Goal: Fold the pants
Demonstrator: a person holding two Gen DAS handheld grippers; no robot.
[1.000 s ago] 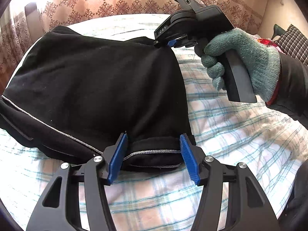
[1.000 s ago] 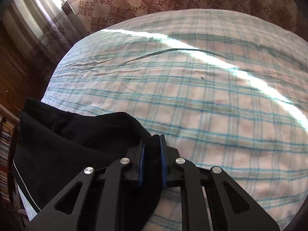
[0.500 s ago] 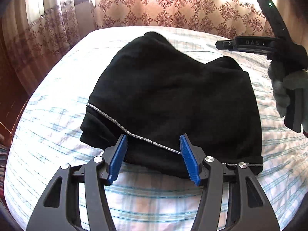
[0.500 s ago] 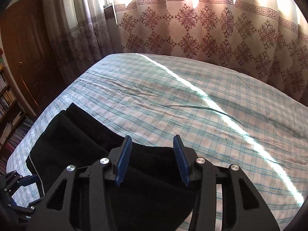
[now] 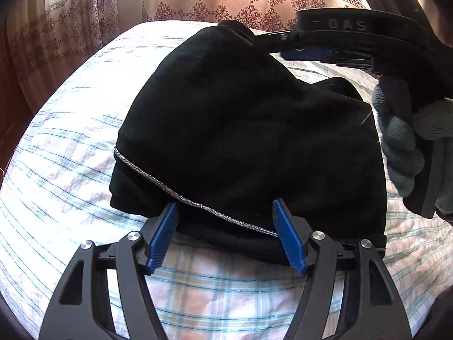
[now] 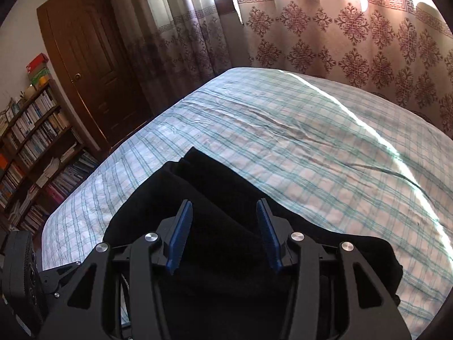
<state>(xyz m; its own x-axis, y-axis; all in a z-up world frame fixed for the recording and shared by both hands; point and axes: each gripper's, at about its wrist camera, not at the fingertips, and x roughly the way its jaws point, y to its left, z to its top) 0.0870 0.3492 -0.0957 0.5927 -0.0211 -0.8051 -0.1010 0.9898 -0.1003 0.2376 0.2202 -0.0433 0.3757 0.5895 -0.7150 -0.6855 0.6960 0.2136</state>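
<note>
One marking can be read

The letters "DAS" stand in pale print on the black body of the right gripper, seen from the left wrist camera. The spines on the bookshelf are too small to read.

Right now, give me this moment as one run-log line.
step: fold done | pants: folded bundle on bed | left gripper: open, at near edge | right gripper: open, above pants
</note>
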